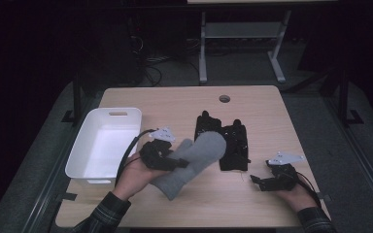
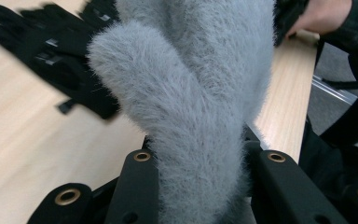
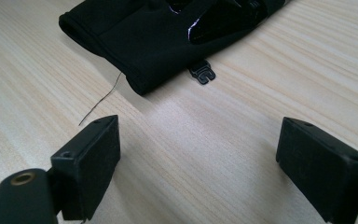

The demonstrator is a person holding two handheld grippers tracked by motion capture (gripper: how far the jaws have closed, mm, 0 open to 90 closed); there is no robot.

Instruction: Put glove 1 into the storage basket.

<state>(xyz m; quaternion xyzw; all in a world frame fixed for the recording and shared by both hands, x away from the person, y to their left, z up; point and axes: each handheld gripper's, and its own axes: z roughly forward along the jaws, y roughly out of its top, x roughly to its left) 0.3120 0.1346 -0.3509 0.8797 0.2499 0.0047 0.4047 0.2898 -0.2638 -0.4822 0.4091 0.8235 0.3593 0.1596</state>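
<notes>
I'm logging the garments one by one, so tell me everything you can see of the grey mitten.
The grey mitten is fuzzy, of a long-haired knit or fleece, with a rounded hand part, a separate thumb and a plain cuff. The left gripper is shut on it near the thumb, its jaws pinching the fabric from both sides. In the high view its tip overlaps the black gloves, and its cuff end hangs toward the wooden table.

Lab: dark room, cables on floor [image 1: 150, 68], metal-framed workbench [image 1: 243, 34].

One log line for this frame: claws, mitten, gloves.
left claw: shut on grey mitten | right claw: open, nothing between | black gloves: on table | white bin: left
</notes>
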